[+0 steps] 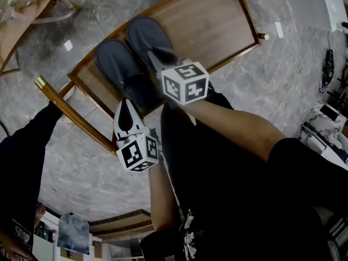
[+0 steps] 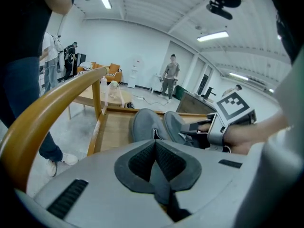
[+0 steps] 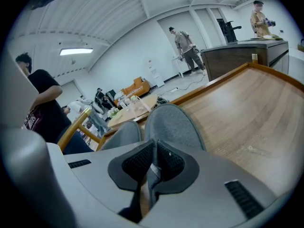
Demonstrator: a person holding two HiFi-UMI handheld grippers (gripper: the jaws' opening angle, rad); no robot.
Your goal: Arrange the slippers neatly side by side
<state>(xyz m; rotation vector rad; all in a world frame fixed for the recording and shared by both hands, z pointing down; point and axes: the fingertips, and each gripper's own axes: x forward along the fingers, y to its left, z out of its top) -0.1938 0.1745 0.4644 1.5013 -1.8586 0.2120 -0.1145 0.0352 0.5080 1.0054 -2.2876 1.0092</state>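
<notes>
Two grey slippers lie side by side on a wooden seat (image 1: 217, 26), toes pointing away from me. The left slipper (image 1: 115, 63) (image 2: 144, 124) (image 3: 121, 134) touches the right slipper (image 1: 144, 35) (image 2: 174, 123) (image 3: 173, 123). My right gripper (image 1: 156, 54) (image 3: 153, 149) (image 2: 191, 133) is shut on the heel rim of the right slipper, and grey cloth shows between its pads. My left gripper (image 1: 126, 102) (image 2: 154, 139) is shut, its tips just behind the left slipper's heel. Nothing shows between its pads.
A curved wooden rail (image 1: 76, 116) (image 2: 42, 113) with a brass tip runs along the seat's near left side, close to my left gripper. A person in black (image 1: 19, 162) stands at the left. Around the seat is marble floor, with cables (image 1: 328, 64) at the right.
</notes>
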